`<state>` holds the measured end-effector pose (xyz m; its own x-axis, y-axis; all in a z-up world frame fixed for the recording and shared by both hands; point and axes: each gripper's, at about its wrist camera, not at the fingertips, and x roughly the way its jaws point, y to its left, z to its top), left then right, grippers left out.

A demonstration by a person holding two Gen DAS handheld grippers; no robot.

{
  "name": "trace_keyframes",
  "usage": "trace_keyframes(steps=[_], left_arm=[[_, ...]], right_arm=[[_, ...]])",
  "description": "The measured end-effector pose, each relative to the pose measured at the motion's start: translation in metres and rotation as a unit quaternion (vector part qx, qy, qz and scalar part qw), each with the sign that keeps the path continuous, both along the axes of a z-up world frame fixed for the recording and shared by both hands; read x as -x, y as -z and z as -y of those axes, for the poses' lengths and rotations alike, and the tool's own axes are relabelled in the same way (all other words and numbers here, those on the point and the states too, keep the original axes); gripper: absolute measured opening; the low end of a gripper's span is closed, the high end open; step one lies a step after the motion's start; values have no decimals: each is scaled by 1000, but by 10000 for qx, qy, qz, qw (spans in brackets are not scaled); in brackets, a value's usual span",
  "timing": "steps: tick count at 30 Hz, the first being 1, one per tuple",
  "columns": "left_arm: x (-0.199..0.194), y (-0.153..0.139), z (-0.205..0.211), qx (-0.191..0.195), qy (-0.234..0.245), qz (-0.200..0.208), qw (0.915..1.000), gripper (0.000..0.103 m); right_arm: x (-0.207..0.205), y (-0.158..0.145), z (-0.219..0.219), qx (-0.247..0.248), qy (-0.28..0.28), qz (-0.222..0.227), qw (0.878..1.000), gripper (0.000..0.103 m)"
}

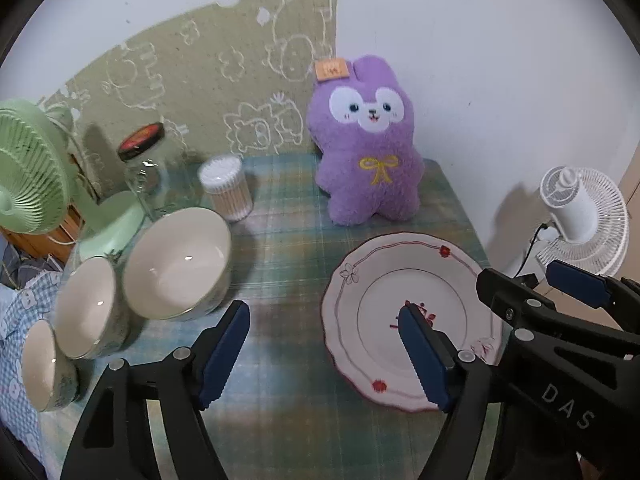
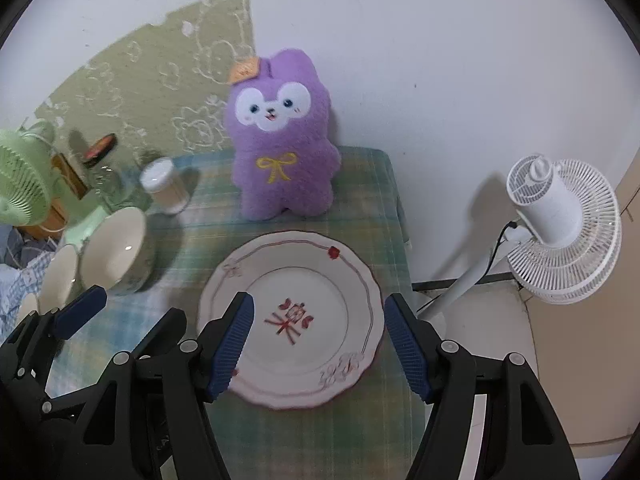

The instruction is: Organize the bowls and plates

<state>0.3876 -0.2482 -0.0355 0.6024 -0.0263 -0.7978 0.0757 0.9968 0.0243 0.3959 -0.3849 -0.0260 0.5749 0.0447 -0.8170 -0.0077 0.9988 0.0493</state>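
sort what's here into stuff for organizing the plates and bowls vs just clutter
For the job: plate; large bowl; medium bowl; small bowl.

Clutter: purple plush rabbit; cotton swab tub; glass jar; green fan; white fan.

Pretty clearly somebody's home, a lived-in room corner rather than a lab. The small bench [image 2: 360, 208] wears a green plaid cloth and is pushed against a plain white wall, with a purple plush bunny with a yellow bow [image 2: 280, 136] sitting on it. There's a mint-green desk fan [image 1: 28, 168], a white standing fan [image 2: 560, 224], a glass jar with a black lid [image 1: 146, 176], a tub of cotton swabs [image 1: 226, 188], and a green cartoon-print cloth [image 1: 200, 80] hung behind.
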Motion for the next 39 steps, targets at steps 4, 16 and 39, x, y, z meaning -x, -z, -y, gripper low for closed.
trace_keyframes(steps=[4,16,39], left_arm=[[-15,23,6,188,23,-191,9996,74],[-36,68,20,31,59,-652,9978,62],[-42,83,18,-159,-69,-960,9952,44]], right_arm=[[-16,21,9,25,77,-89,9999,71],[-37,73,22,-37,223,-523,9984,71],[-39,92,19,204,234,-722,9969,51]])
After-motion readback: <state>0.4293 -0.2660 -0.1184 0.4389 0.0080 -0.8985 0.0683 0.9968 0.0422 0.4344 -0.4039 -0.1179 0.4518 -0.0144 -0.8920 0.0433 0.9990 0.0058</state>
